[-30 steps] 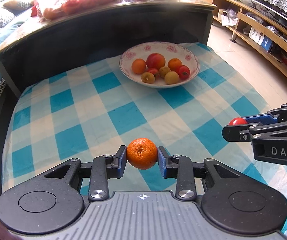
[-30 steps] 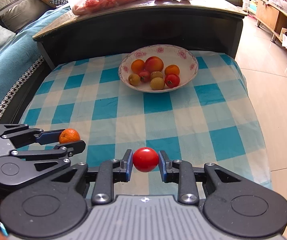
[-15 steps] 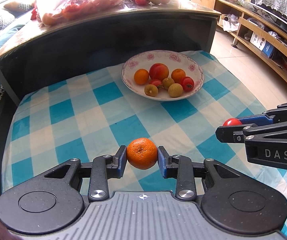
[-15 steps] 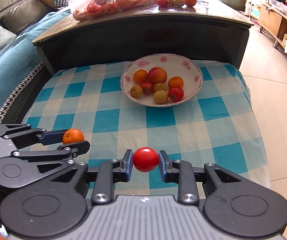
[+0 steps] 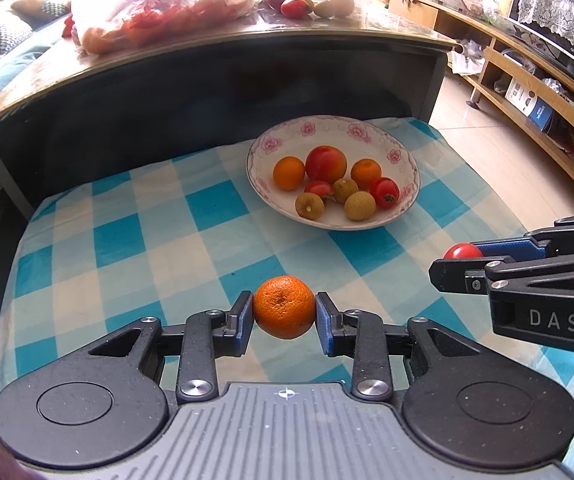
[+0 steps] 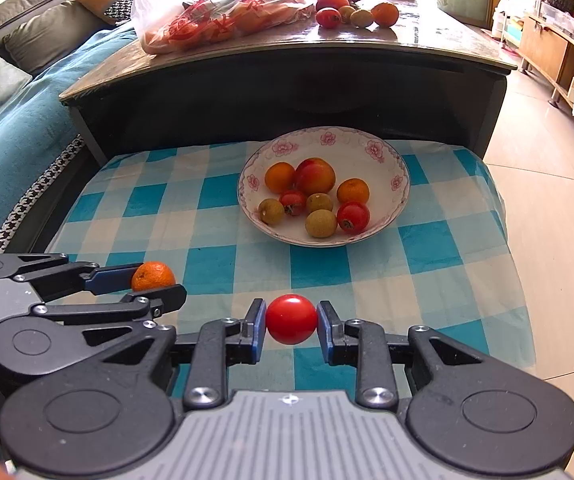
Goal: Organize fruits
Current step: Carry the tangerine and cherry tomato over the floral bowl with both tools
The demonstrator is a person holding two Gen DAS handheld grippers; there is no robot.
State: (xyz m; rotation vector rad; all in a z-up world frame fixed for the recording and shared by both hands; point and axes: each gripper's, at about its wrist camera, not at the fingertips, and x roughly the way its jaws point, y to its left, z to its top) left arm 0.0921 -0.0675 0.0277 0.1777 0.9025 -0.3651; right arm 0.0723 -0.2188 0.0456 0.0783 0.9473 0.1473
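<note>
My left gripper [image 5: 284,308] is shut on an orange mandarin [image 5: 284,307], held above the blue checked cloth. My right gripper [image 6: 292,319] is shut on a red tomato [image 6: 292,319]. Each shows in the other's view: the right gripper [image 5: 459,264] with the tomato [image 5: 462,251] at the right, the left gripper [image 6: 159,284] with the mandarin [image 6: 153,276] at the left. A white flowered bowl [image 5: 367,130] [image 6: 351,140] ahead holds several fruits: mandarins, a peach, tomatoes and brown longans.
A dark coffee table [image 6: 287,76] rises right behind the bowl, with a plastic bag of fruit [image 6: 223,12] and loose fruits [image 6: 357,12] on top. A sofa [image 6: 11,92] is on the left. Tiled floor [image 6: 551,200] and wooden shelves [image 5: 527,80] are on the right.
Both grippers have risen and moved back a little from the bowl, still holding their fruits. The bowl now sits lower in both views and more of the coffee table top shows.
</note>
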